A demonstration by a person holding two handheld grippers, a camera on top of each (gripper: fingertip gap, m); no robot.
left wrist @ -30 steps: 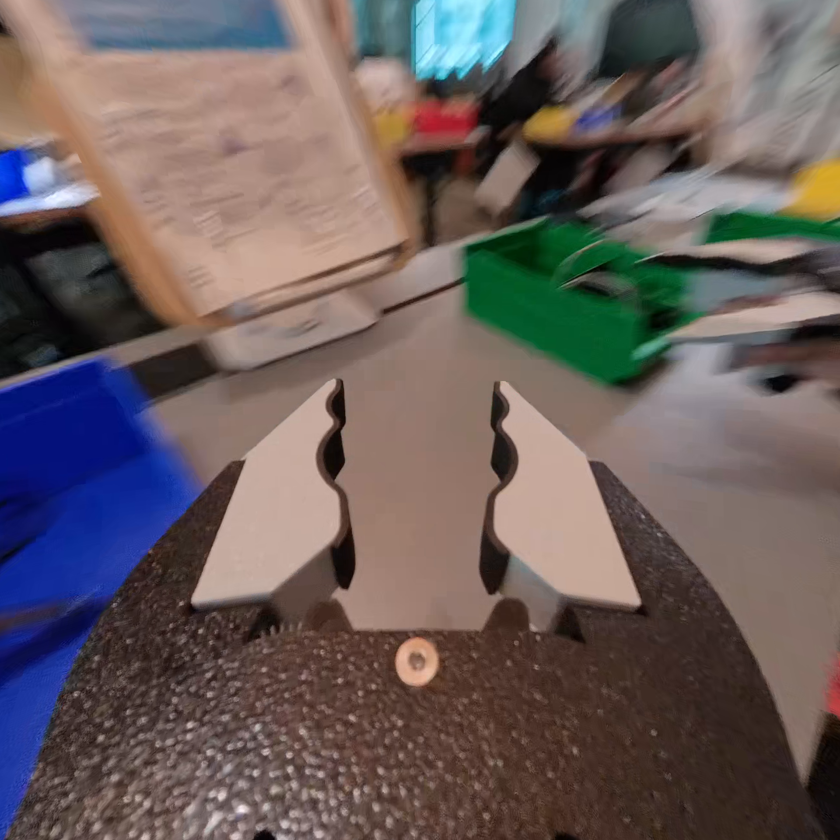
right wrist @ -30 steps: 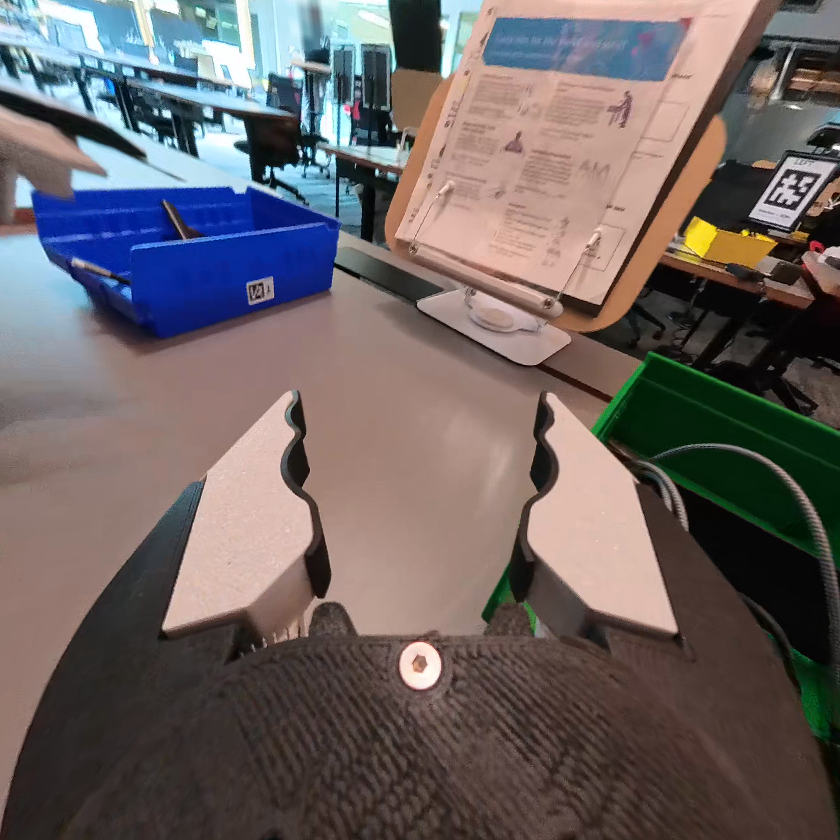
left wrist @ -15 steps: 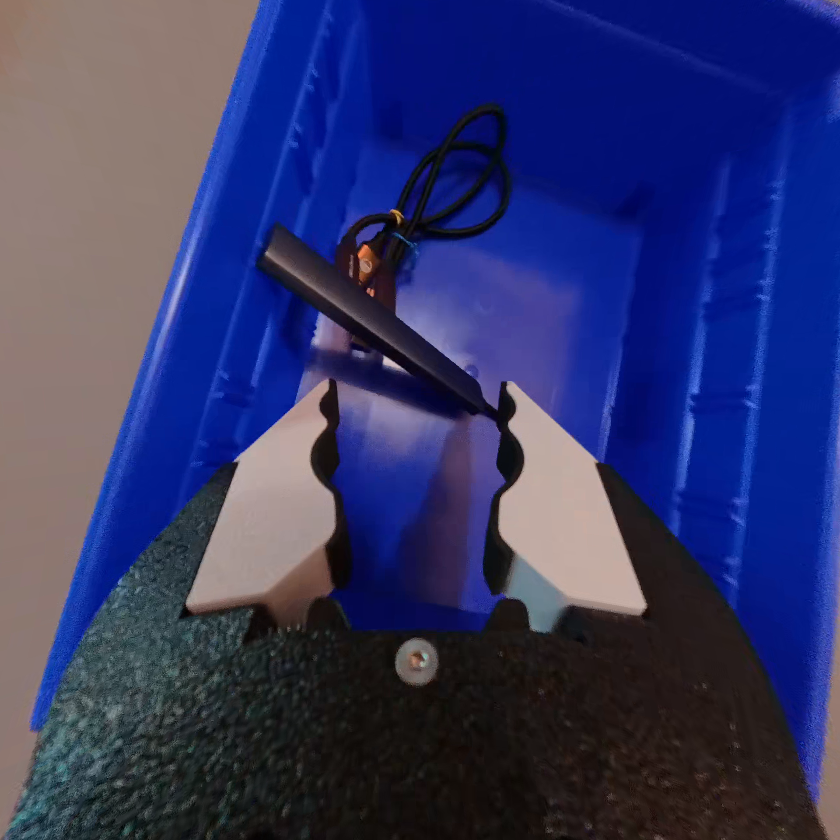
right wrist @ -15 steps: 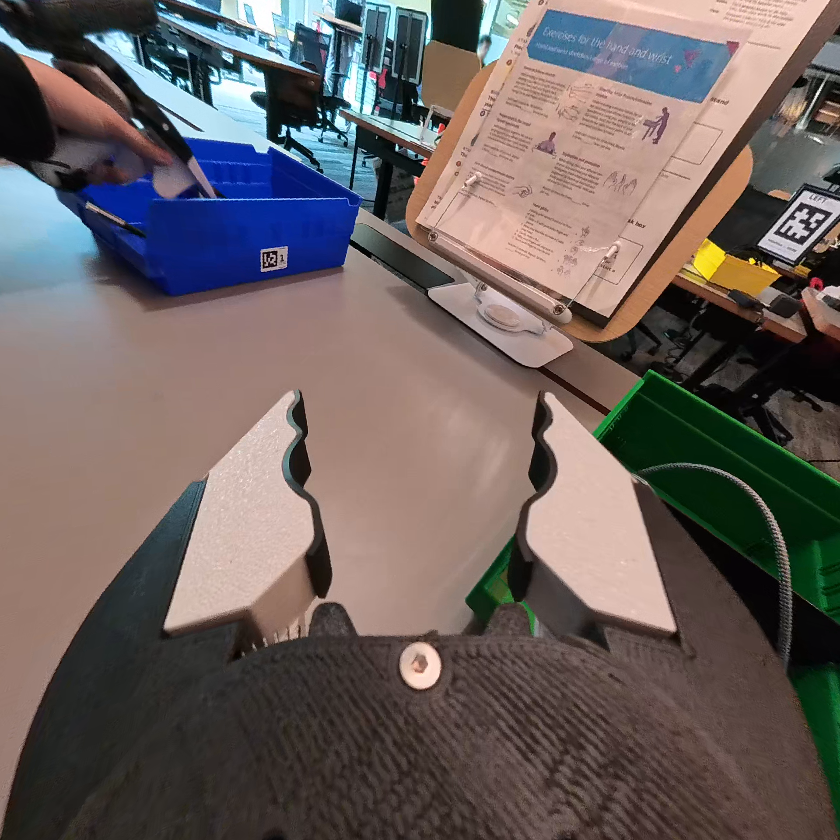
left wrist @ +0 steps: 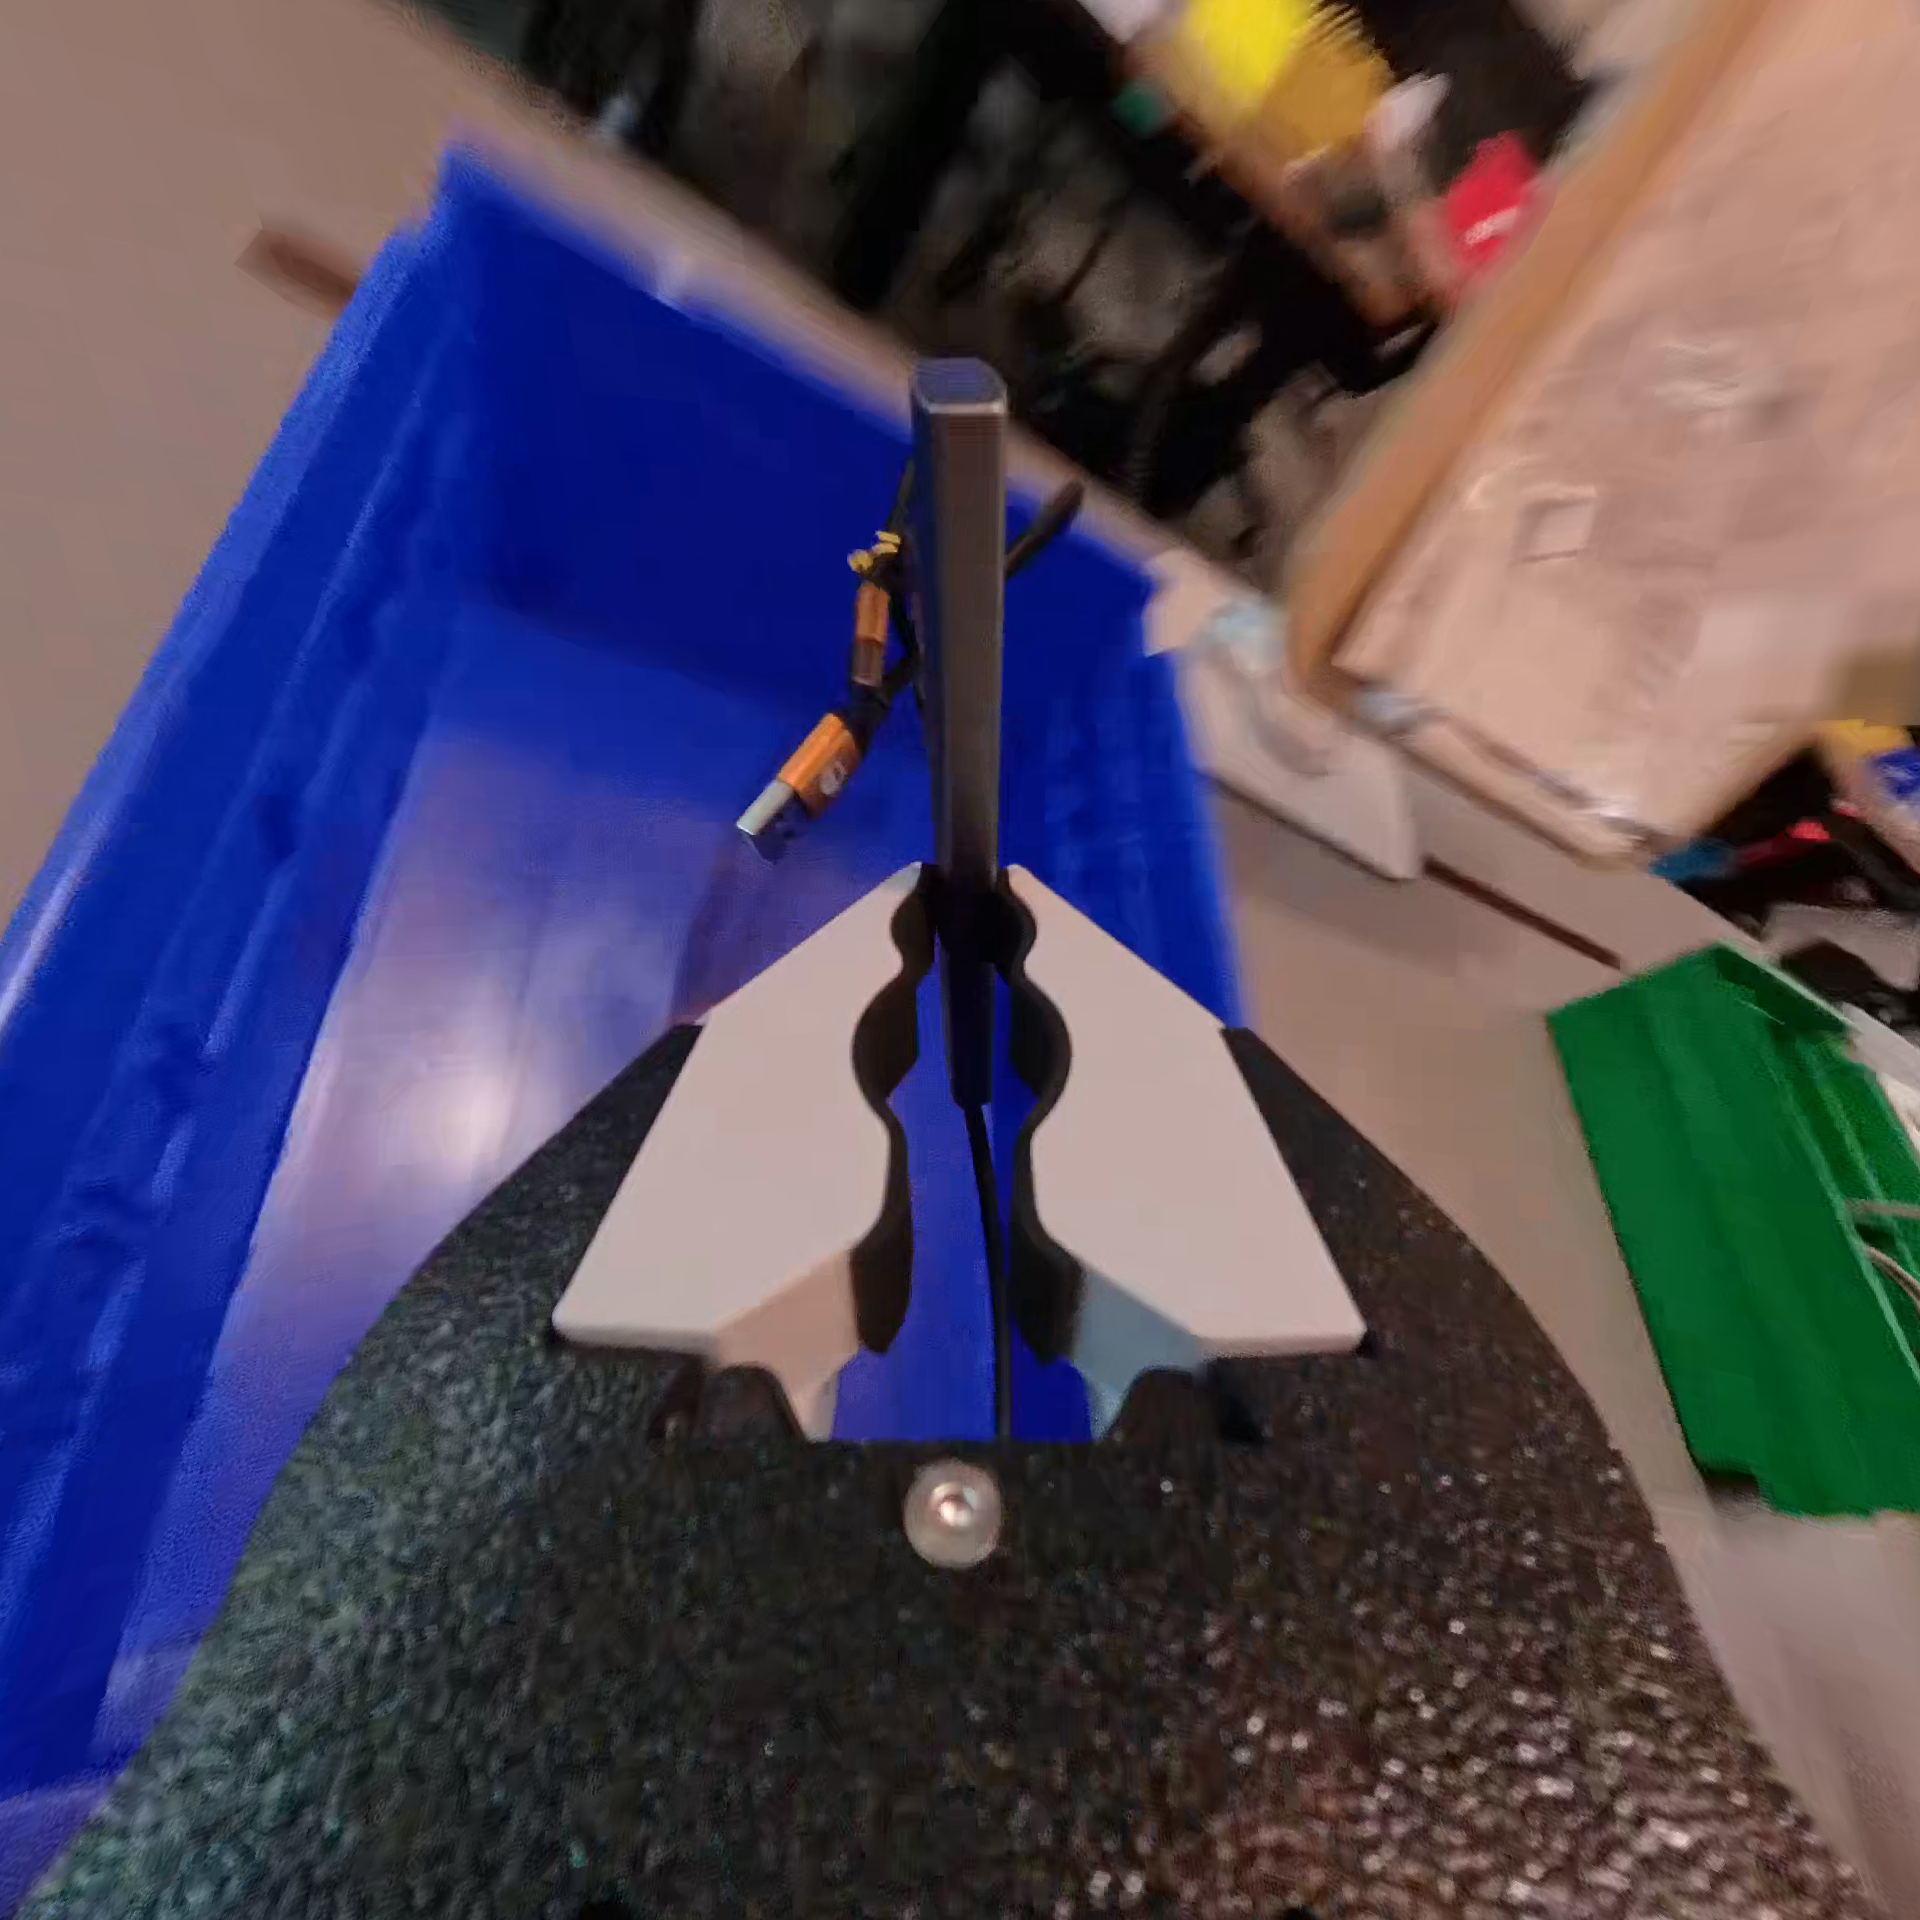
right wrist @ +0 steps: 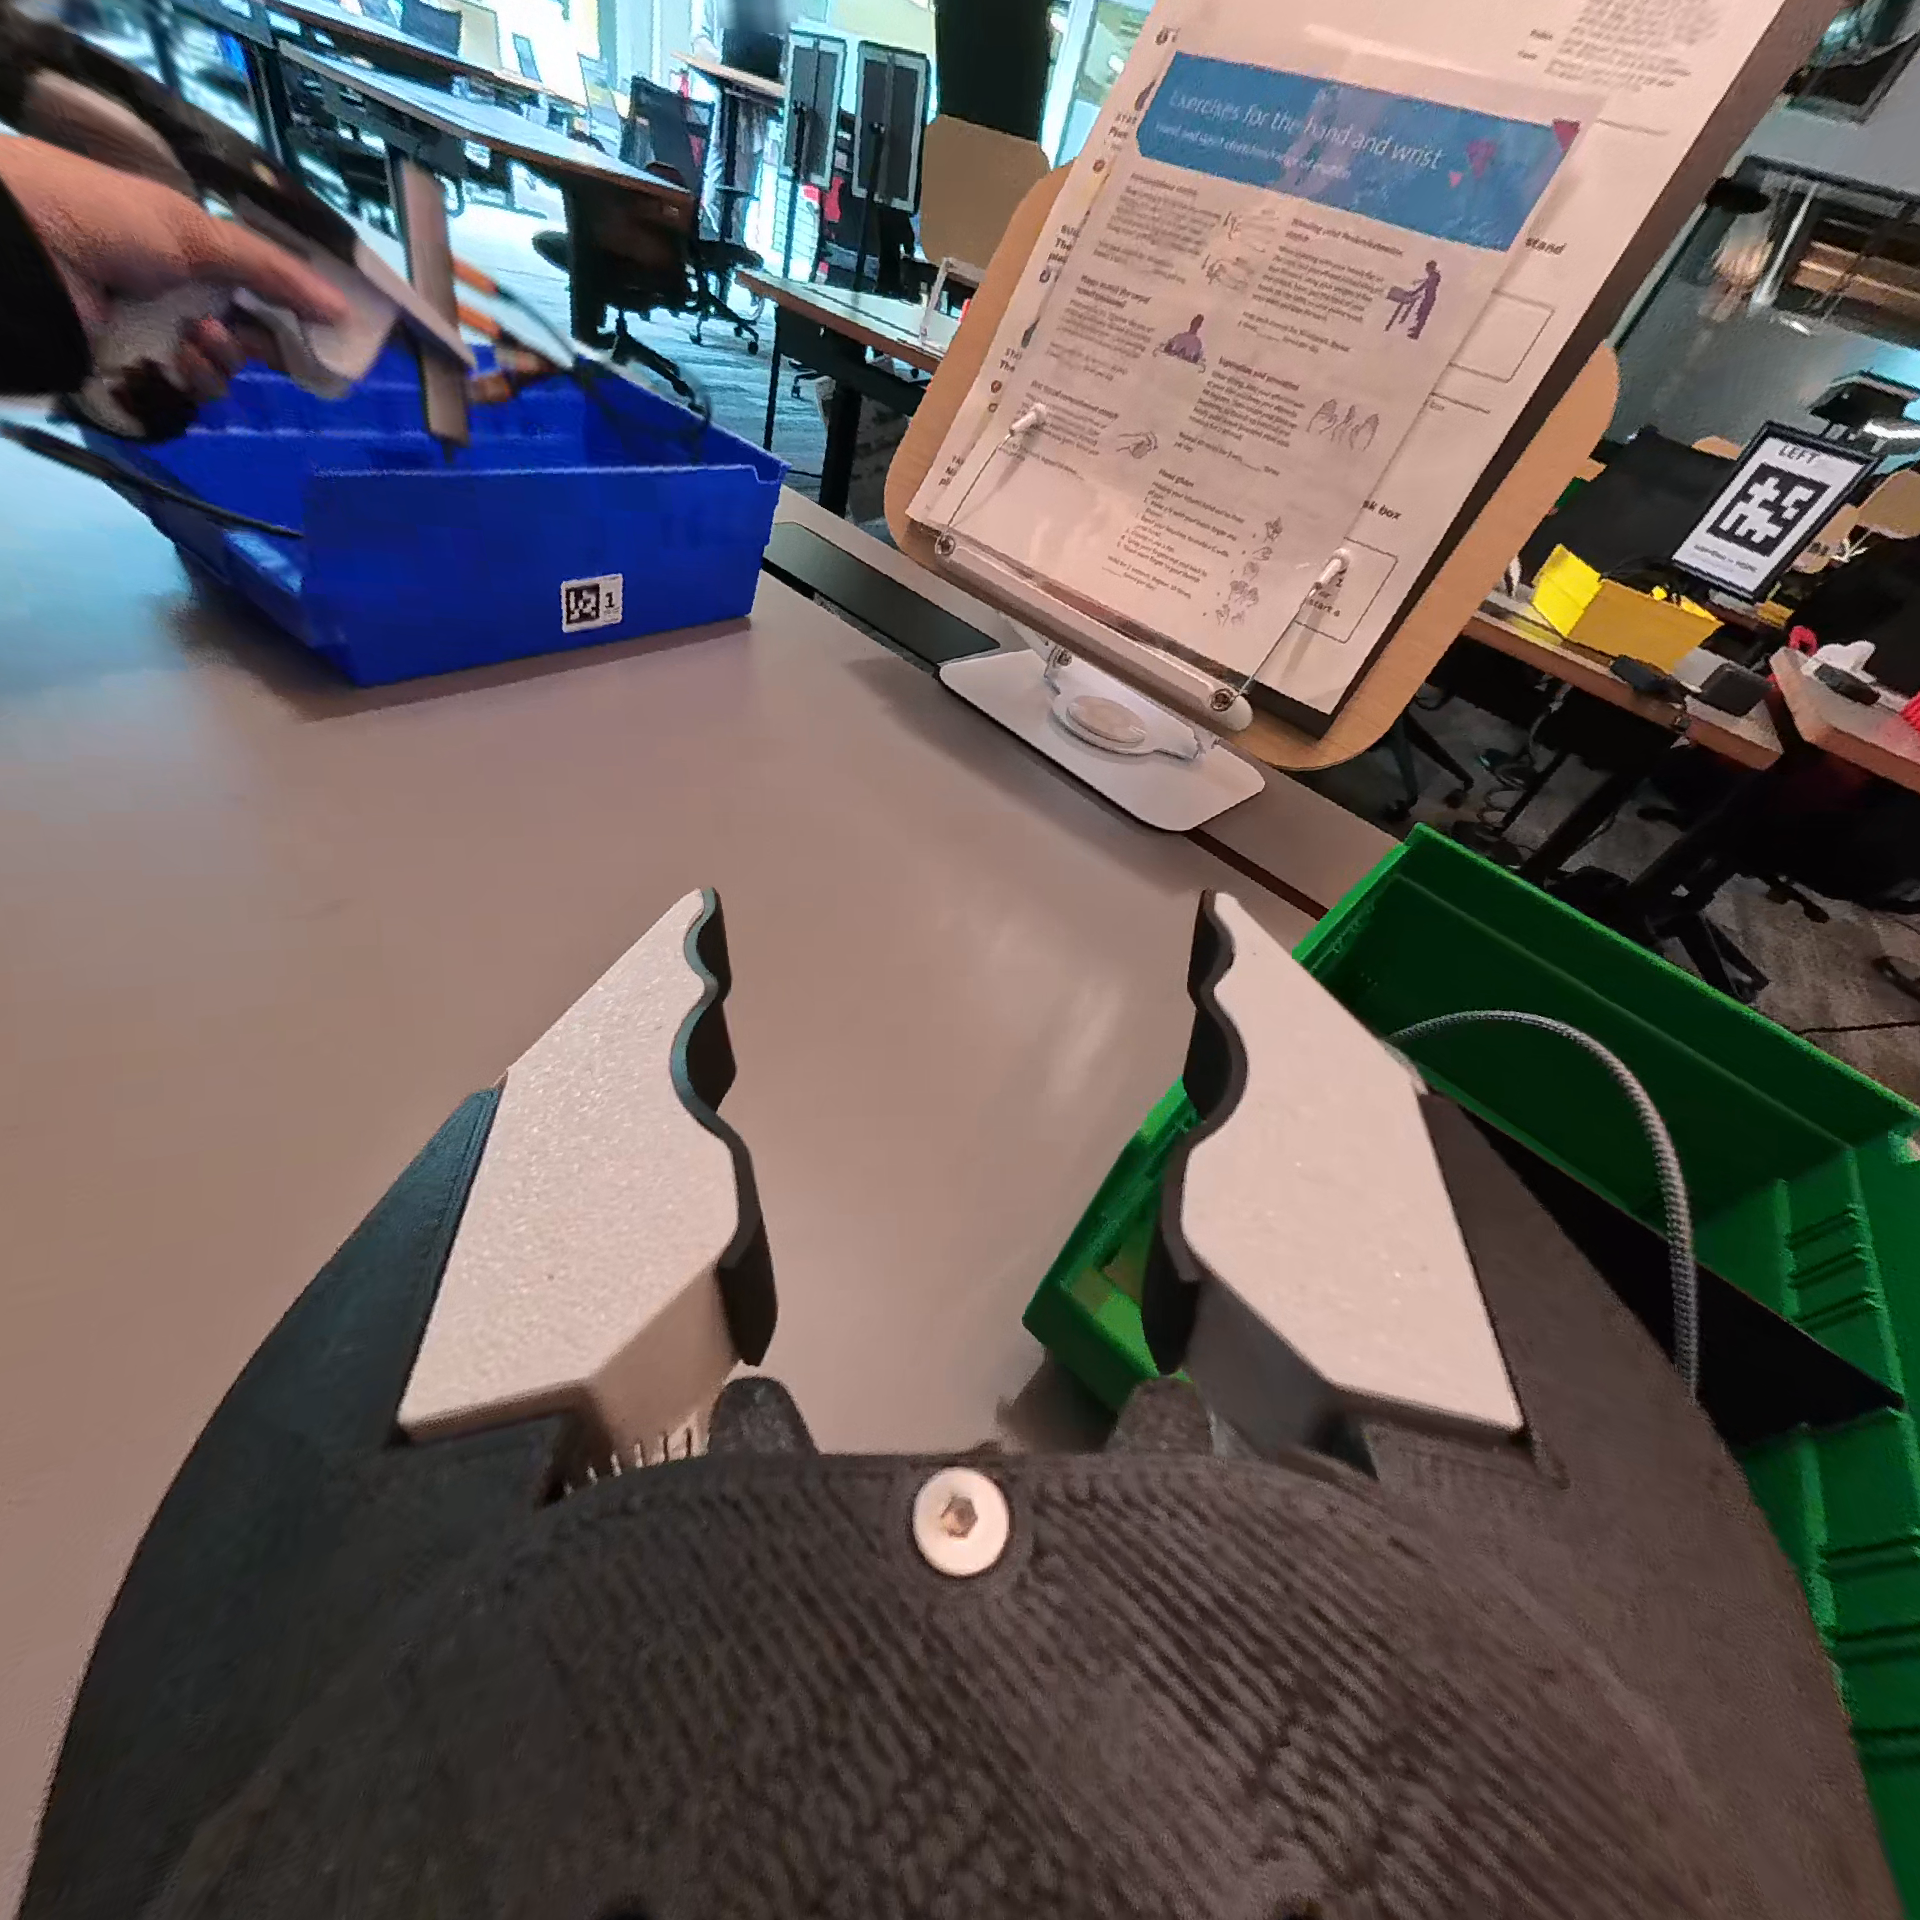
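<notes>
- Left wrist view: your left gripper [left wrist: 961, 894] has its fingers [left wrist: 748, 1132] clenched on a slim dark bar [left wrist: 961, 623], which stands straight out past the tips.
- A thin black cable [left wrist: 987, 1268] runs from the near end of the bar back between the fingers.
- An orange plug [left wrist: 816, 764] hangs just left of the bar, above the inside of the blue bin [left wrist: 260, 831].
- The picture is blurred; a green bin [left wrist: 1714, 1195] lies at the right on the worktop [left wrist: 1403, 1018].
- Right wrist view: your right gripper [right wrist: 956, 935] has its fingers [right wrist: 603, 1143] released and wide apart, with nothing between them, above the grey worktop [right wrist: 520, 883].
- Its right finger is over the near corner of the green bin [right wrist: 1610, 1060], where a grey braided cable [right wrist: 1621, 1070] arches.
- Far left, a hand [right wrist: 156, 281] holds the other gripper over the blue bin [right wrist: 468, 551], with the dark bar [right wrist: 431, 312] upright in it.
- A document stand [right wrist: 1247, 395] with printed sheets is behind, near the worktop's far edge.
</notes>
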